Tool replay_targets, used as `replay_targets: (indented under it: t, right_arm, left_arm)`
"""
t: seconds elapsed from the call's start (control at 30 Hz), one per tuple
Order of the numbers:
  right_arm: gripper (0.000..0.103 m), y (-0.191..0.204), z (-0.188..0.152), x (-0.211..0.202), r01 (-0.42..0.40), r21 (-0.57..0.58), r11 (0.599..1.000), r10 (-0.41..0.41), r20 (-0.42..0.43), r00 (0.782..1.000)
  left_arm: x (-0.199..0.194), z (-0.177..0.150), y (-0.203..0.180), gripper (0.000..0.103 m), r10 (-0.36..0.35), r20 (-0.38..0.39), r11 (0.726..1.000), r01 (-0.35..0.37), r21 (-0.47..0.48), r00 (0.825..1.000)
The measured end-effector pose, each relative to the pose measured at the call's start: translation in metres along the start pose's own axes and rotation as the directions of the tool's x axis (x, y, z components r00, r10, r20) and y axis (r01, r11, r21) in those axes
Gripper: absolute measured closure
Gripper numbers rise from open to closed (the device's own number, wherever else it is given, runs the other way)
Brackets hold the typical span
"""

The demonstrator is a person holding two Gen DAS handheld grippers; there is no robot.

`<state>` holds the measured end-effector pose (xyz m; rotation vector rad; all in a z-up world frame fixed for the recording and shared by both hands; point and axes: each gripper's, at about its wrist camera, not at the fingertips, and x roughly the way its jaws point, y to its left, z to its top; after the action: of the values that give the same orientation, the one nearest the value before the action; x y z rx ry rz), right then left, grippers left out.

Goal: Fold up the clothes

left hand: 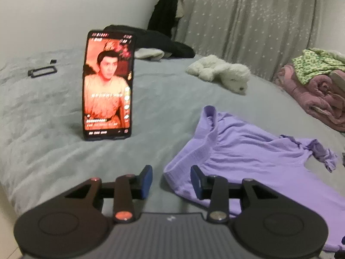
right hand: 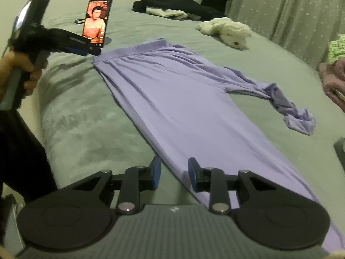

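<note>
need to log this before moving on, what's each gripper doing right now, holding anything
Left gripper: open, holding nothing, at the waistband end of the purple pants.
Right gripper: open, holding nothing, at the pants' leg edge.

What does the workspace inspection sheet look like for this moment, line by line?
Surface: grey-green plush bedspread, rumpled.
Job's things: lilac soft-knit trousers lying spread out flat, waistband at the far end, one leg end bunched.
Clutter: upright black smartphone with a lit screen; white plush toy dog; dark clothing heap; pink quilt with green patterned fabric; small black rectangular frame.
Grippers: left claw open at the waistband corner, empty; right claw open at a trouser leg's edge, empty.
Cables: nothing seen.
Surroundings: grey starred curtain; pale wall.
</note>
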<state>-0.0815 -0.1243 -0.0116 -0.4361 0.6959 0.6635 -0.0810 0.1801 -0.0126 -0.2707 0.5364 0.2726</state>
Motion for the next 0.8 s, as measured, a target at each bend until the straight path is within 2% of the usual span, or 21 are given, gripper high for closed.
replay_targets:
  t: [0.27,0.47,0.57,0.63,0.73,0.8]
  right_arm:
    - [0.071,-0.013,-0.029,-0.019,0.074,0.038,0.997,-0.074,-0.017,0.997]
    - [0.071,-0.025,-0.049,-0.032,0.124,0.072,0.990,-0.122,-0.029,0.992]
    - [0.071,-0.033,-0.057,-0.039,0.140,0.088,0.986,-0.138,-0.035,0.990]
    - [0.071,-0.039,-0.062,-0.042,0.148,0.094,0.985,-0.144,-0.042,0.989]
    - [0.071,-0.046,-0.072,-0.047,0.158,0.099,0.983,-0.153,-0.058,0.987]
    - [0.071,-0.051,-0.079,-0.050,0.164,0.099,0.981,-0.158,-0.065,0.985]
  left_arm:
    - [-0.017,-0.015,-0.041,0.061,-0.112,-0.002,0.982,0.111,0.152,0.994]
    - [-0.023,-0.033,-0.082,0.061,-0.236,-0.064,0.930,0.245,0.275,0.970]
    - [-0.027,-0.045,-0.104,0.061,-0.291,-0.099,0.890,0.307,0.336,0.952]
    - [-0.030,-0.054,-0.118,0.061,-0.333,-0.123,0.853,0.354,0.383,0.935]
    - [-0.036,-0.068,-0.140,0.061,-0.394,-0.162,0.786,0.422,0.451,0.905]
    - [-0.042,-0.077,-0.155,0.061,-0.430,-0.187,0.732,0.462,0.501,0.883]
